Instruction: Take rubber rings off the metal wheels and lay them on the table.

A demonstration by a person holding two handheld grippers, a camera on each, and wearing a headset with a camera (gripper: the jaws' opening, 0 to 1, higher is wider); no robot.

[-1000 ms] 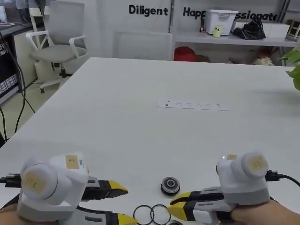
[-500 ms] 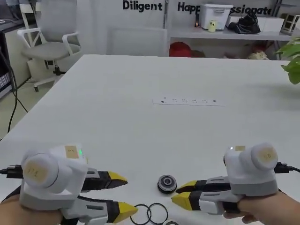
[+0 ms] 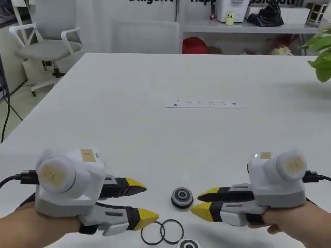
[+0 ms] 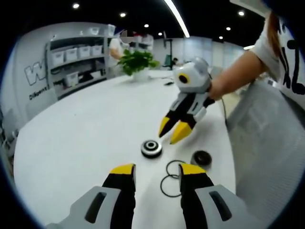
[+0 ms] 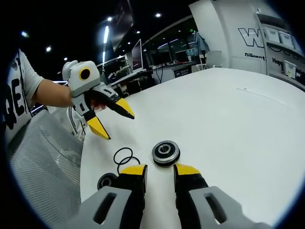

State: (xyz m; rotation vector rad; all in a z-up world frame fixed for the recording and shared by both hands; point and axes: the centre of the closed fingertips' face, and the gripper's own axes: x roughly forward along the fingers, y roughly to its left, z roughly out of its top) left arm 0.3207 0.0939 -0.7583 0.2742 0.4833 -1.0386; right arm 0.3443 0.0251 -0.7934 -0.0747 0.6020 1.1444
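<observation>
- Metal wheel [image 3: 182,197] on table [image 3: 155,129], apparently still ringed.
- Left gripper [image 3: 149,201], left of wheel: jaws wide, empty.
- Right gripper [image 3: 195,202], opposite: jaws slightly parted, empty, seemingly aimed to grasp.
- Two rubber rings [image 3: 163,231] lie near wheel.

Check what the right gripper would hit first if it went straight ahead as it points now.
Most likely the wheel lying flat on the table, right ahead of the right gripper, whose jaws stand open. Its height is hard to judge, so it might skim over.
</observation>
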